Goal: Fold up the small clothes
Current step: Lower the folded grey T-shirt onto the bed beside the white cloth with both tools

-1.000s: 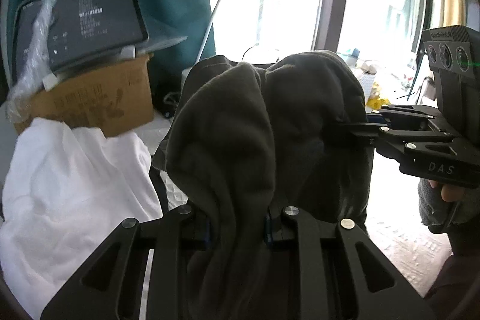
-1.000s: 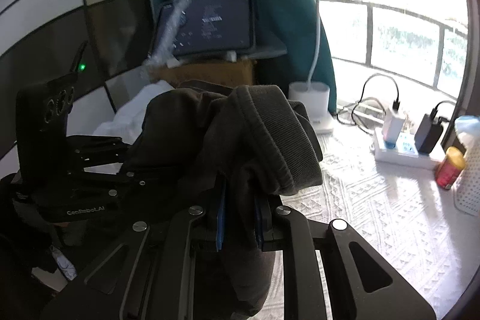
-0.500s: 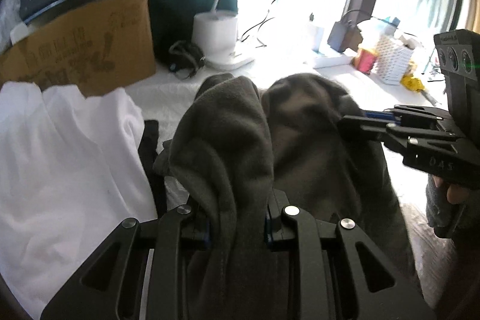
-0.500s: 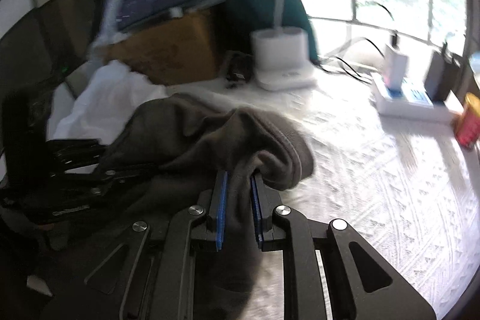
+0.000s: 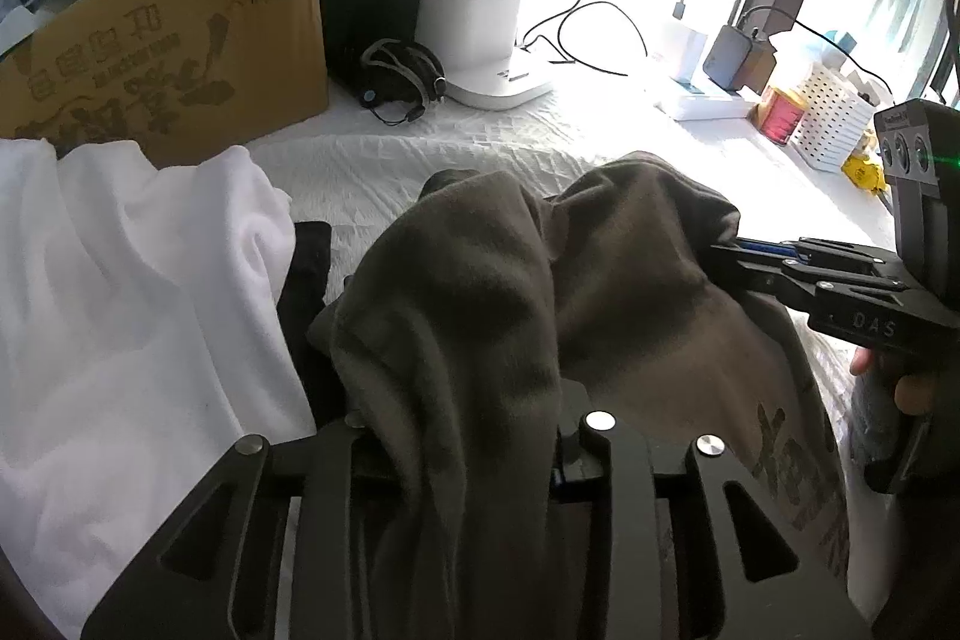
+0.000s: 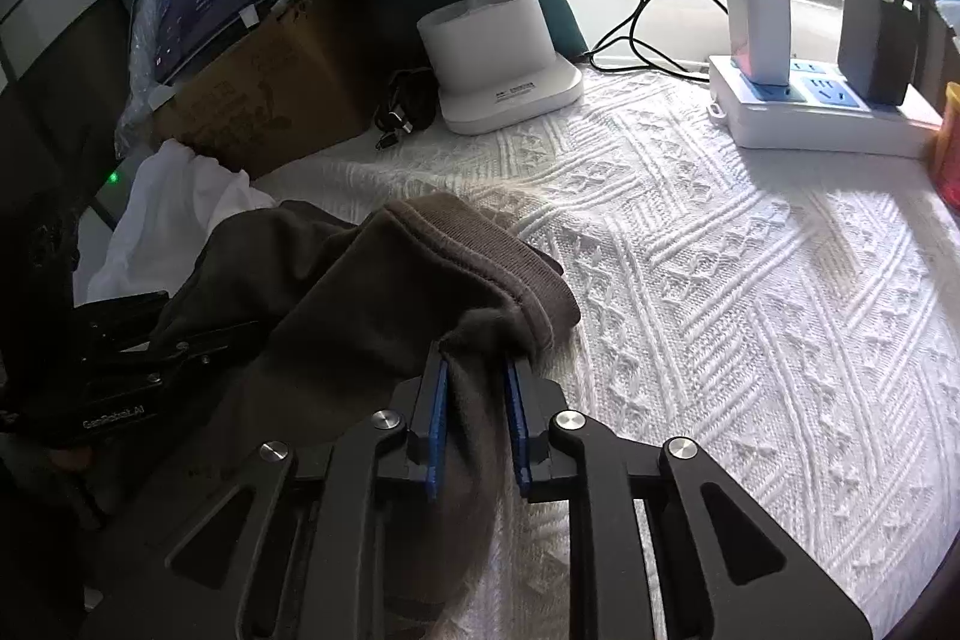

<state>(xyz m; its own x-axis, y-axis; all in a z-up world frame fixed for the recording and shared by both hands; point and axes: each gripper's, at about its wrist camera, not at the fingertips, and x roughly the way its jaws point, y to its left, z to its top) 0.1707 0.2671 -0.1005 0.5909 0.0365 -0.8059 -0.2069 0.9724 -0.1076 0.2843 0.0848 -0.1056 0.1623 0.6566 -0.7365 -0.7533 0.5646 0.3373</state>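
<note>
From the left wrist view, the left hand-held gripper (image 5: pixel 462 436) has a thick fold of the grey-brown garment (image 5: pixel 630 316) bunched between its fingers, its jaws having just been opening and now only partly apart, the cloth filling the gap and spilling over them; the garment drapes across to the right hand-held gripper (image 5: pixel 729 253), which bites its far edge from the right, a person's hand (image 5: pixel 900 382) on the handle; a white cloth (image 5: pixel 120 316) lies heaped at the left, before a cardboard box (image 5: pixel 174 58), and a white lamp base (image 5: pixel 474 40) stands behind on the white textured cover (image 5: pixel 456 148) of the bench. From the right wrist view, the right hand-held gripper (image 6: pixel 477 406) holds the garment's (image 6: pixel 360 304) ribbed hem between its blue pads (image 6: pixel 437 430), the jaws narrow and having just been opening slightly, cloth pressed between them; the garment hangs low over the cover (image 6: pixel 750 310), its hem at the surface; the left hand-held gripper (image 6: pixel 252 325) grips it from the left; a power strip (image 6: pixel 816 112) sits at the back right.
</note>
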